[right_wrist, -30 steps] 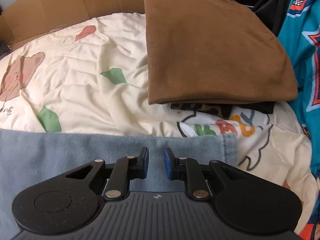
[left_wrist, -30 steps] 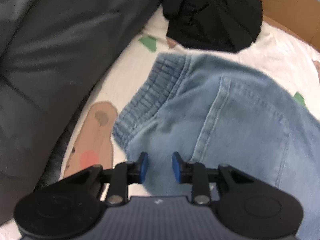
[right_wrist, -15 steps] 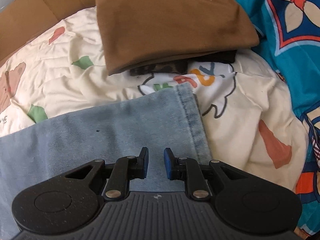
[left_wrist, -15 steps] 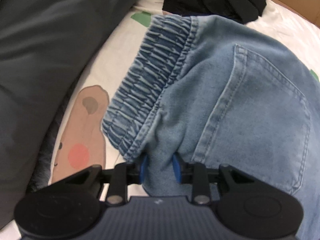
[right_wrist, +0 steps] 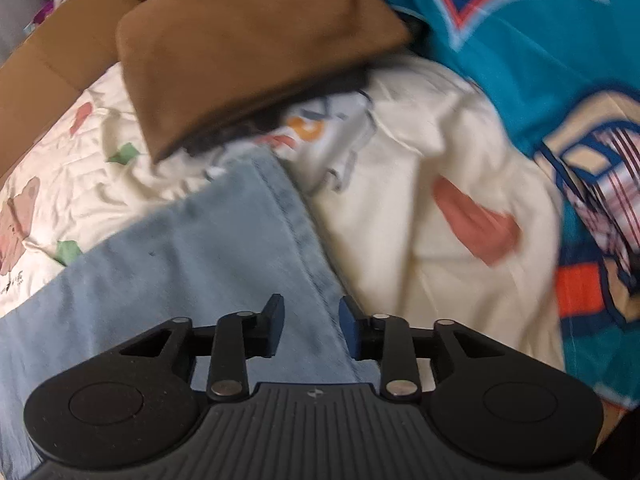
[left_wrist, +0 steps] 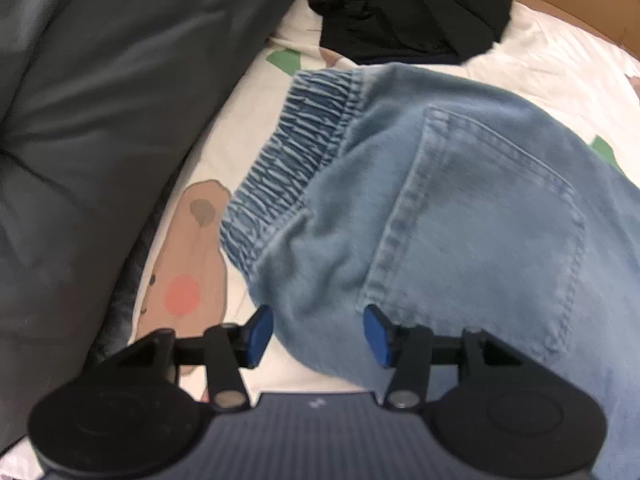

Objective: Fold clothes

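Left wrist view, from the left: dark grey padded fabric (left_wrist: 100,128) filling the left side, next to a cream bedsheet (left_wrist: 244,128) printed with a brown bear (left_wrist: 192,264) and green patches. Black crumpled garment (left_wrist: 404,4) at the top, just beyond the waistband, with a strip of brown cardboard (left_wrist: 576,0) in the top right corner. Light blue jeans (left_wrist: 460,216) lying across the bedsheet, elastic waistband toward the left, back pocket facing up. Left gripper (left_wrist: 318,330) pointing steeply down over the lower edge of the jeans near the waistband; fingers (left_wrist: 258,334) just been opening, now spread apart with a bulge of denim between them, pads not pressing on it.

Right wrist view, from the left: cardboard at the upper left, cream bedsheet with the bear print and green patches, then the leg end of the jeans (right_wrist: 192,264) running up to its stitched hem. Folded brown garment (right_wrist: 248,44) resting on top of something dark, beyond the hem and close to it. Teal patterned fabric (right_wrist: 540,60) along the right side. Right gripper (right_wrist: 311,328) over the hem corner of the jeans; fingers (right_wrist: 274,326) just been opening, now parted, denim lying below the gap, no squeeze on the cloth visible. Picture blurred toward the right.
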Action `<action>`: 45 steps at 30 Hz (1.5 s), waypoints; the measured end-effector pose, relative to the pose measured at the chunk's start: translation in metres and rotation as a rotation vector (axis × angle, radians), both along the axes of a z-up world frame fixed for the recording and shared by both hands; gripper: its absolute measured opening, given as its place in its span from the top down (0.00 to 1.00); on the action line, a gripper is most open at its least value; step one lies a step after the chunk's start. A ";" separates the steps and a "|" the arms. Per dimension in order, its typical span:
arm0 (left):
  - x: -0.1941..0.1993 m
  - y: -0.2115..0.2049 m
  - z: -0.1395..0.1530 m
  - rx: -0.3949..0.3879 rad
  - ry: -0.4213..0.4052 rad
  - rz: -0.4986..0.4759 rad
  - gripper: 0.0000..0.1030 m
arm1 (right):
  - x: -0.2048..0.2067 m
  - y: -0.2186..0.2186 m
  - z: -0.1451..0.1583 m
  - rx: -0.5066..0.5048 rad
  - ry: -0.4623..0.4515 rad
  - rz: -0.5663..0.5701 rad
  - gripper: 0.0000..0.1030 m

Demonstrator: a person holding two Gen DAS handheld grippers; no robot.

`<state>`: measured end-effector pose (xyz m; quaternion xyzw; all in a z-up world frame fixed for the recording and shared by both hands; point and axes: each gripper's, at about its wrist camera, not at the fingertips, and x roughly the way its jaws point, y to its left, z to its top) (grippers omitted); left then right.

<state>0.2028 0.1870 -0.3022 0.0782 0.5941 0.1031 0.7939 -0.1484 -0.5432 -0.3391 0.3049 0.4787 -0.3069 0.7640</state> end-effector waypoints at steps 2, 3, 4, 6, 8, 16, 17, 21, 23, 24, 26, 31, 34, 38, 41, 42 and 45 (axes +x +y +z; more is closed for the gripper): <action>-0.005 -0.005 0.004 0.001 0.010 0.002 0.48 | -0.014 -0.001 -0.005 0.024 -0.010 -0.036 0.60; -0.009 -0.008 0.006 0.002 0.015 0.002 0.48 | -0.021 -0.001 -0.007 0.037 -0.012 -0.049 0.59; -0.012 -0.014 0.008 0.004 0.021 0.001 0.48 | -0.027 0.000 -0.010 0.049 -0.014 -0.063 0.59; -0.018 -0.021 0.013 0.006 0.029 0.001 0.48 | -0.038 0.002 -0.014 0.067 -0.018 -0.082 0.56; -0.023 -0.029 0.017 0.009 0.038 -0.002 0.48 | -0.048 0.005 -0.020 0.080 -0.028 -0.102 0.53; -0.036 -0.061 0.036 0.028 0.069 -0.037 0.46 | -0.074 0.008 -0.044 0.161 -0.099 -0.177 0.52; -0.037 -0.065 0.038 0.029 0.072 -0.044 0.46 | -0.075 0.007 -0.048 0.176 -0.110 -0.186 0.52; -0.038 -0.081 0.044 0.034 0.072 -0.079 0.45 | -0.081 0.002 -0.061 0.224 -0.164 -0.238 0.48; -0.038 -0.087 0.047 0.033 0.069 -0.088 0.45 | -0.083 0.000 -0.062 0.239 -0.203 -0.252 0.48; -0.037 -0.089 0.047 0.032 0.067 -0.092 0.45 | -0.084 0.000 -0.061 0.242 -0.225 -0.253 0.48; -0.037 -0.094 0.048 0.033 0.066 -0.105 0.45 | -0.085 -0.002 -0.059 0.250 -0.268 -0.256 0.47; -0.035 -0.102 0.052 0.033 0.055 -0.133 0.44 | -0.085 0.002 -0.039 0.248 -0.346 -0.216 0.48; -0.034 -0.102 0.052 0.031 0.053 -0.128 0.44 | -0.085 0.003 -0.032 0.272 -0.392 -0.203 0.47; -0.037 -0.103 0.050 0.023 0.060 -0.132 0.44 | -0.086 -0.001 -0.036 0.300 -0.404 -0.190 0.47; -0.039 -0.104 0.049 0.020 0.068 -0.141 0.44 | -0.083 -0.009 -0.046 0.318 -0.389 -0.186 0.47; -0.040 -0.104 0.049 0.022 0.071 -0.142 0.44 | -0.083 -0.011 -0.050 0.328 -0.384 -0.186 0.47; -0.042 -0.100 0.047 0.027 0.080 -0.127 0.44 | -0.082 -0.020 -0.064 0.374 -0.370 -0.184 0.46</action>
